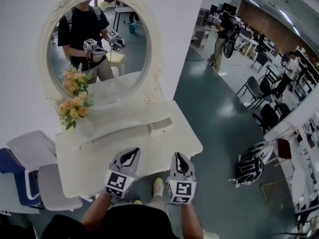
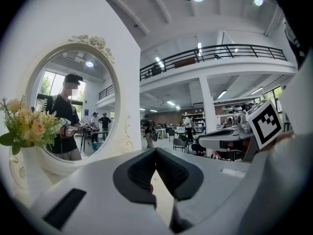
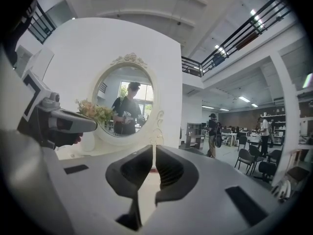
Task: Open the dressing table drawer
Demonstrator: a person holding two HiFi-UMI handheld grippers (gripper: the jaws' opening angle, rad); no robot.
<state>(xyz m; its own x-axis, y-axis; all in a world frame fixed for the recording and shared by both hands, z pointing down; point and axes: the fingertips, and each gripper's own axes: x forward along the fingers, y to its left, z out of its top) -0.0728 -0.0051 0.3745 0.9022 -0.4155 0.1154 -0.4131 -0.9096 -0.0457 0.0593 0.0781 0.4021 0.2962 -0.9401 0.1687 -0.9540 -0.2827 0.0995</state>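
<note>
The white dressing table (image 1: 99,158) stands against the wall with an oval mirror (image 1: 99,44) and a small drawer (image 1: 161,126) set in the raised shelf at its back right. Both grippers hover side by side near the table's front edge, apart from the drawer. My left gripper (image 1: 133,152) is shut, its pads meeting with nothing between them (image 2: 155,152). My right gripper (image 1: 178,157) is shut too, with only a thin slit between its empty pads (image 3: 154,148). Each gripper view looks over the tabletop toward the mirror (image 2: 68,111) (image 3: 128,106).
A vase of orange and yellow flowers (image 1: 74,108) stands at the table's back left. Stacked chairs (image 1: 30,163) sit to the left of the table. A backpack (image 1: 249,166) lies on the floor at right. People (image 1: 224,34) and office chairs (image 1: 259,91) are farther off.
</note>
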